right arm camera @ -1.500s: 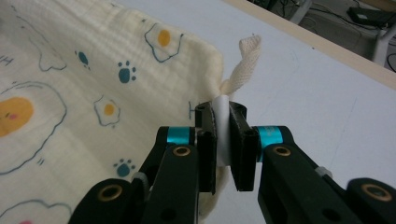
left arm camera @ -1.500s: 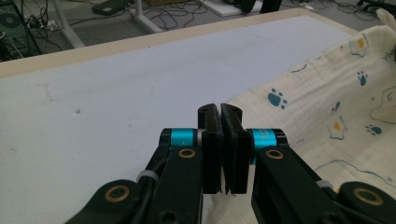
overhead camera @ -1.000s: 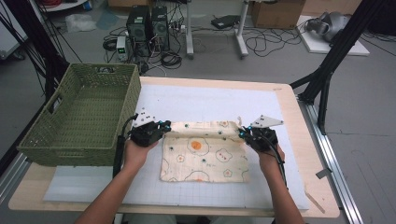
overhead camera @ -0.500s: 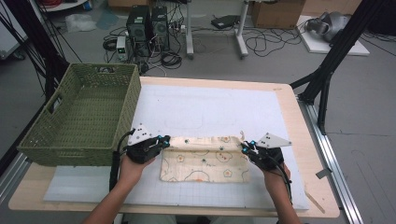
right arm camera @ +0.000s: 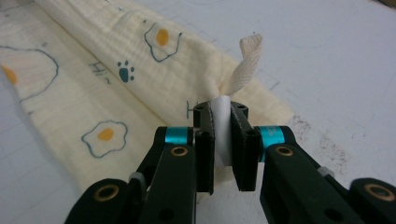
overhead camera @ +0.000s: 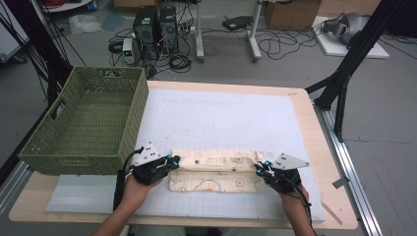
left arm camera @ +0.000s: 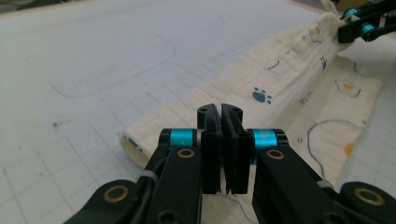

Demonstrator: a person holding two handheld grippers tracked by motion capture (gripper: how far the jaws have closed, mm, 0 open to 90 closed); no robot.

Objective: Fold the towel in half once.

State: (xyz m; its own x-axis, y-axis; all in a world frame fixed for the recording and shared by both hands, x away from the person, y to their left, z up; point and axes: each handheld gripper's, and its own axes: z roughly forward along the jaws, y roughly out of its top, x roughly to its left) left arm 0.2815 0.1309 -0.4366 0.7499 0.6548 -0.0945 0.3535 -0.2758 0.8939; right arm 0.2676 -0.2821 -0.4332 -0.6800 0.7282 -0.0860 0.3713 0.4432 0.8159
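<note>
A cream cloth [overhead camera: 216, 172] printed with fried eggs and paw marks lies folded lengthwise into a narrow strip on the white gridded mat [overhead camera: 221, 113]. My left gripper [overhead camera: 173, 160] is at the strip's left end, its jaws pressed together on the folded cloth [left arm camera: 289, 79] edge; the left gripper [left arm camera: 221, 112] hides the pinch itself. My right gripper [overhead camera: 259, 167] holds the right end. In the right gripper view the right gripper [right arm camera: 222, 109] is shut on a white bit of the cloth [right arm camera: 93, 70], and a fabric loop [right arm camera: 245, 65] sticks up behind it.
A green woven basket [overhead camera: 88, 123] stands at the table's left, close to my left hand. The wooden table edge [overhead camera: 324, 147] runs along the right. Cables, computers and stands sit on the floor beyond the table.
Both grippers have come toward the table's front edge with the cloth's far edge, laying it over the near part. The cloth went from a broad rectangle to a narrow strip.
</note>
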